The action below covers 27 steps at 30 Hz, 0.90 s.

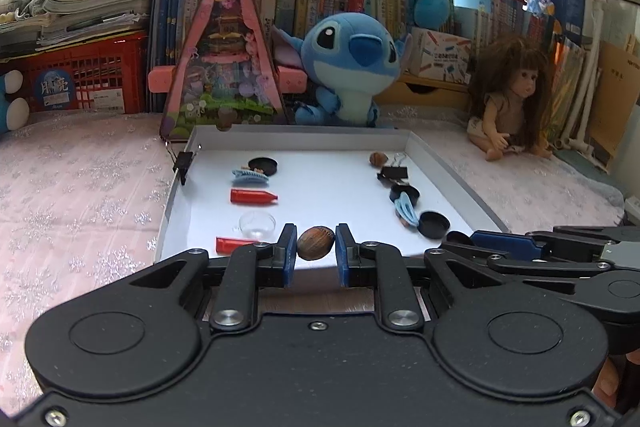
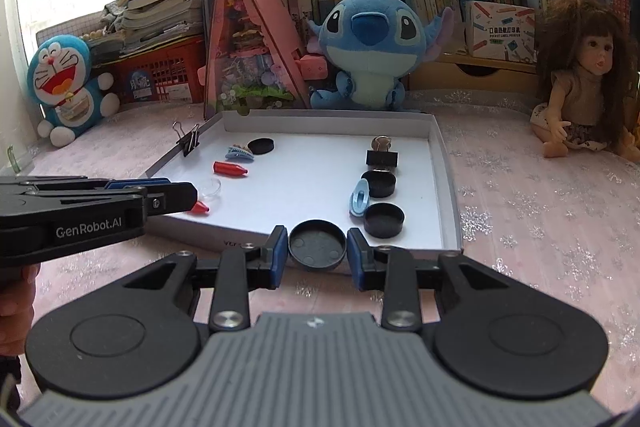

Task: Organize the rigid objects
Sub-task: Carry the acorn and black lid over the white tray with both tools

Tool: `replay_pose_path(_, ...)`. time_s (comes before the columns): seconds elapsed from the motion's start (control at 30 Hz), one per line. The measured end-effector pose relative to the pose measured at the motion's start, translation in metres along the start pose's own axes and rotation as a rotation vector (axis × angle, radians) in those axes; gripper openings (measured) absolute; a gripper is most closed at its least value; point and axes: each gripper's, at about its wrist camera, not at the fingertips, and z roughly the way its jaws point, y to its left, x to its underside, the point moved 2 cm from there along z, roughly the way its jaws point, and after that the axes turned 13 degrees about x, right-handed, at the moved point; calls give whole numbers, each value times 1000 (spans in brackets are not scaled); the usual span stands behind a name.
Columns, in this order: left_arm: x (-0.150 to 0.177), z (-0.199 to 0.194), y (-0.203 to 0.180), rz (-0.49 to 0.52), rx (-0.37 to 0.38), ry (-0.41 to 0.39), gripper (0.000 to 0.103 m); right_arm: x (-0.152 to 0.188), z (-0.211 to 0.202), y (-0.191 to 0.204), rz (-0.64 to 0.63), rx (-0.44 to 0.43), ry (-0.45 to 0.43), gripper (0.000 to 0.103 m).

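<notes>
My left gripper [image 1: 315, 245] is shut on a brown walnut [image 1: 315, 243], held above the near edge of a shallow white tray [image 1: 448, 163]. My right gripper [image 2: 317, 245] is shut on a black round lid [image 2: 317, 245], its hollow side facing me, just before the tray's [image 2: 442, 147] near rim. In the tray's left column lie a black lid [image 1: 262, 165], a blue hair clip [image 1: 250, 177], a red cap [image 1: 253, 197], a clear dish [image 1: 257, 223] and another red piece [image 1: 232, 245]. The right column holds a walnut [image 1: 378, 159], a binder clip [image 1: 394, 173], black lids [image 1: 434, 224] and a blue clip [image 1: 405, 209].
A binder clip [image 1: 184, 163] is clamped on the tray's left wall. Behind the tray stand a pink triangular toy box [image 1: 224, 59] and a blue plush [image 1: 352, 67]; a doll [image 1: 508, 99] sits at the right. Books and red baskets line the back. A pink lace cloth [image 1: 80, 187] covers the table.
</notes>
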Motion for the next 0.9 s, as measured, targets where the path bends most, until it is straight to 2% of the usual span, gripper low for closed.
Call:
replay_pose_path(0.13, -6, 7, 4, -3, -18, -17, 19, -7, 9, -4, 30, -4, 21, 37)
replay_pose_path(0.37, -23, 25, 9, 0, 19, 0, 19, -25, 25, -14, 86, -12, 59, 37)
replay_pose_path(0.6, -38, 46, 18, -23, 45, 28, 19, -40, 50, -28, 187, -45, 134, 37)
replay_pose_path(0.9, -30, 76, 22, -28, 64, 90, 19, -40, 75, -24, 236, -71, 211, 37)
